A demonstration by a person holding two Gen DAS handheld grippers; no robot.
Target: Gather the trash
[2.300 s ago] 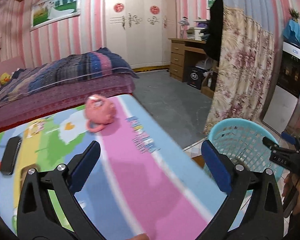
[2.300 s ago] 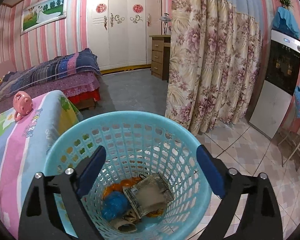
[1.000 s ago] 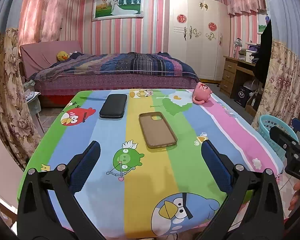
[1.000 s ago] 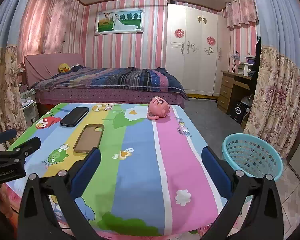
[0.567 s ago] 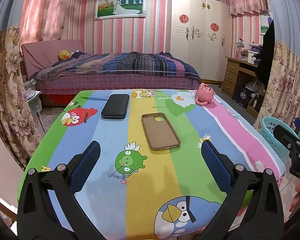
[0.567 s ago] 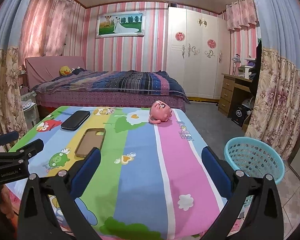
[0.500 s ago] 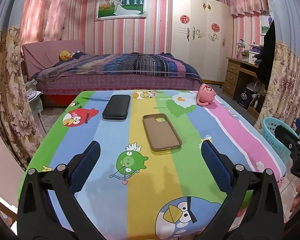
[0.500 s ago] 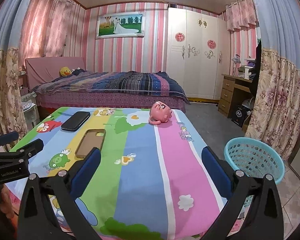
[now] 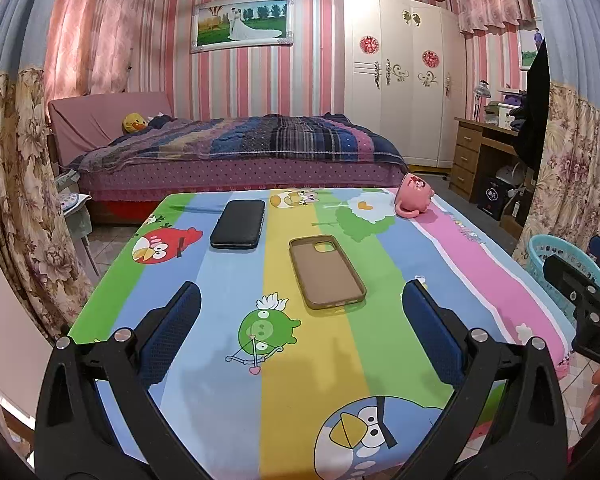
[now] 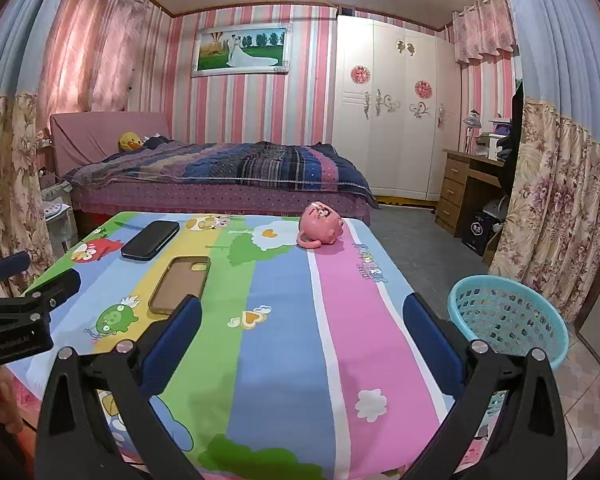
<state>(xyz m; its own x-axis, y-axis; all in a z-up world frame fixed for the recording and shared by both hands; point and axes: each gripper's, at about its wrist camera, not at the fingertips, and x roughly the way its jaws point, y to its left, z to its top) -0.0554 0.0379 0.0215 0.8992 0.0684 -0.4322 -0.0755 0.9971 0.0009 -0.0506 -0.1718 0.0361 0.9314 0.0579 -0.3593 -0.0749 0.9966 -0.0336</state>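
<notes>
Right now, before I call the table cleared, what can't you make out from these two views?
- Basket contents: right wrist view shows only the rim and inner wall; in the left wrist view the right gripper covers it.
- Pink mug: lies tipped, its opening faces away in both views.
- Table's near edge: hidden behind the left gripper.
- Floor beside the table: cut off.

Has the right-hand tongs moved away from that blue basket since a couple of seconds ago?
Yes. The right tongs were over the basket; now they face the table, basket off right.
</notes>
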